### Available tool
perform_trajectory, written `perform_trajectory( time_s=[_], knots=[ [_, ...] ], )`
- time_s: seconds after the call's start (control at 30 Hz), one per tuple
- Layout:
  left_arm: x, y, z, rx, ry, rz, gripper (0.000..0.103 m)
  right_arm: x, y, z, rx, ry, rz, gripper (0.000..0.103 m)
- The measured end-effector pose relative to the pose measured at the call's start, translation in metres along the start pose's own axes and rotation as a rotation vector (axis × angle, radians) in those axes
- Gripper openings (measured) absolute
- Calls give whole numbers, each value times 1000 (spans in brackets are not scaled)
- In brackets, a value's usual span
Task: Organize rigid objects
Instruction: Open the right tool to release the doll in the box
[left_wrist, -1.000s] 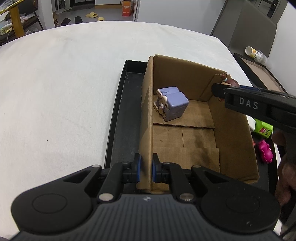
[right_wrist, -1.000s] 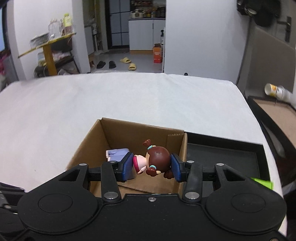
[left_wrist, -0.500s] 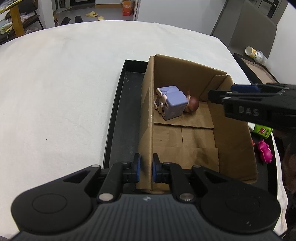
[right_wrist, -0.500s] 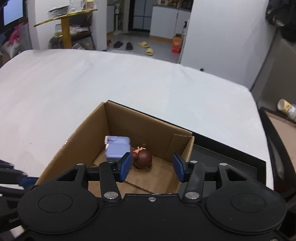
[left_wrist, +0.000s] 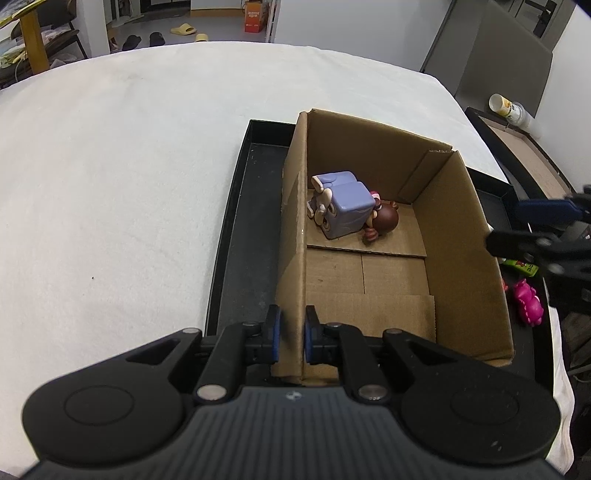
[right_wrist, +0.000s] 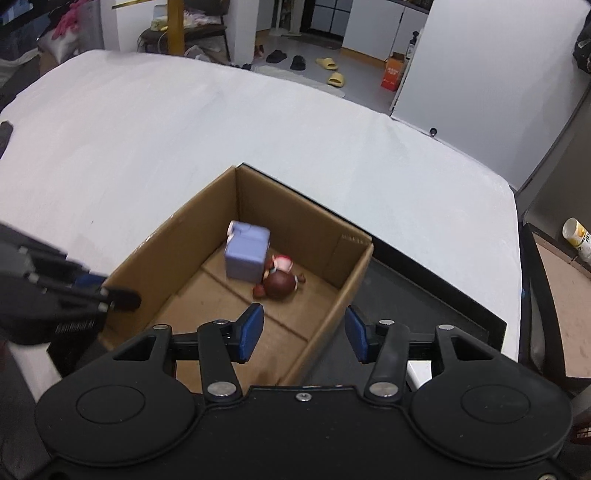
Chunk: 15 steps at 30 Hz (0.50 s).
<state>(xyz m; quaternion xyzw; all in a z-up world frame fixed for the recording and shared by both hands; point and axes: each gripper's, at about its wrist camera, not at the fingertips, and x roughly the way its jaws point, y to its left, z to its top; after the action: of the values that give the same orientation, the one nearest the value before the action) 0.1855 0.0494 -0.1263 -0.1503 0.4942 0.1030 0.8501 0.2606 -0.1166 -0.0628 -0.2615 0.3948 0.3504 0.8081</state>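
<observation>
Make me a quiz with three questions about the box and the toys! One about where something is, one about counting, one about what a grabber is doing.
1. Where is the brown-haired doll?
A. On the white cloth
B. In the cardboard box
C. In the right gripper

2. How many toys lie in the box?
A. Two
B. Four
C. None

3. What is the left gripper doing?
A. Holding a doll
B. Hanging open
C. Clamping the box wall

Answers:
1 B, it lies on the box floor.
2 A, the doll and the purple block toy.
3 C, its pads pinch the cardboard edge.
</observation>
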Motion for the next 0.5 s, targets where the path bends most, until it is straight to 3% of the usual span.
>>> perform_trajectory(
  time_s=[0.13, 0.2, 0.5],
  knots=[
    [0, -2, 0, 9, -3, 5, 11, -13, -8, -1, -3, 9, 29, 52],
    [0, -2, 0, 12, -1, 7, 11, -21, -13, -2, -10, -3, 34, 61],
    [0, -4, 0, 21, 3, 21, 11, -36, -42, -18, -12, 22, 24, 62]
  ],
)
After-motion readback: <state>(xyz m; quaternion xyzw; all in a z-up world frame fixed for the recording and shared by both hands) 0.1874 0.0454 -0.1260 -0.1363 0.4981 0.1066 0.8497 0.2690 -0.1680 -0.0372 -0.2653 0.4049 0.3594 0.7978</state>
